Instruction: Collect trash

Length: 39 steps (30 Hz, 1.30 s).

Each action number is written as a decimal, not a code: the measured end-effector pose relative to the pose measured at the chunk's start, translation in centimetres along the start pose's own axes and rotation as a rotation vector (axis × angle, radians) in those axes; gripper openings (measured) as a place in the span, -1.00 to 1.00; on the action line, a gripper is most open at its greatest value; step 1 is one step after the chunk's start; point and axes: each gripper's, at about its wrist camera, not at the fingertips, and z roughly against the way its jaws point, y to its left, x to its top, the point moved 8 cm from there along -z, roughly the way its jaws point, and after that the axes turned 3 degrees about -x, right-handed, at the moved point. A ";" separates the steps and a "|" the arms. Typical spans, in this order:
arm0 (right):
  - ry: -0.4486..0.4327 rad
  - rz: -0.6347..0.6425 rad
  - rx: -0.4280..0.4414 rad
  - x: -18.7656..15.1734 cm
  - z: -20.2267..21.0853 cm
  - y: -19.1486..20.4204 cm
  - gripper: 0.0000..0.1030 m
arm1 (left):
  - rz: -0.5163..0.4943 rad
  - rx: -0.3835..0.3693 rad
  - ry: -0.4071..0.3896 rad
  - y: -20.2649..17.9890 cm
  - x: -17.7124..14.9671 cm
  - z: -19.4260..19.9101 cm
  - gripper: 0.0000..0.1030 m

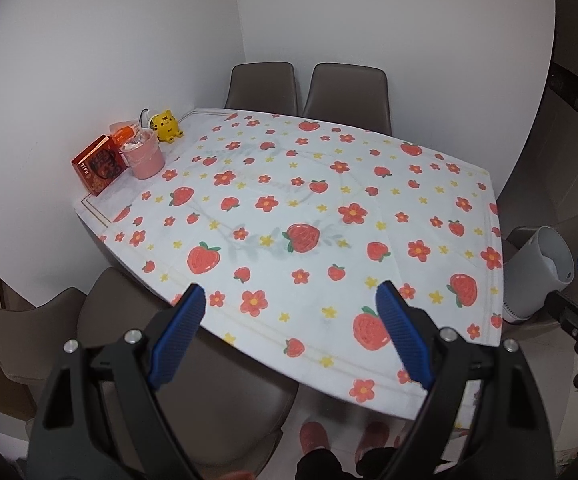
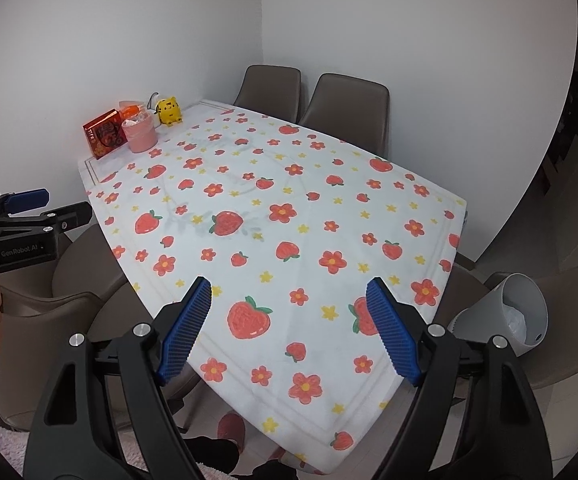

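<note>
Bin (image 2: pixel 505 320) beside table (image 2: pixel 369 216), both tools agape

Strawberry-print tablecloth (image 1: pixel 329 208); yellow tiger toy (image 1: pixel 167 125), red box (image 1: pixel 99 164) at far corner; brown chairs (image 1: pixel 347 92).

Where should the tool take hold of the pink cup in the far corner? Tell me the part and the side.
Grip the pink cup across its upper wall, just below the rim, coming from the open tablecloth side. It stands upright with something stuffed inside, so a top grab looks blocked. The red box crowds one side and the yellow toy stands behind, so the front is probably freest.
</note>
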 end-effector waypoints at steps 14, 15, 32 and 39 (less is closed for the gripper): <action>0.000 -0.006 -0.009 -0.1 0.1 -0.1 0.50 | -0.017 -0.015 0.001 -0.7 -0.2 0.3 0.73; 0.001 -0.008 -0.010 -0.1 0.1 -0.1 0.50 | -0.017 -0.019 0.001 -0.7 -0.2 0.3 0.73; -0.003 -0.006 -0.009 -0.2 0.2 -0.2 0.50 | -0.015 -0.032 0.004 -0.8 0.0 0.6 0.73; -0.001 -0.009 -0.009 -0.2 0.2 -0.2 0.50 | -0.017 -0.034 0.009 -0.6 0.0 0.6 0.73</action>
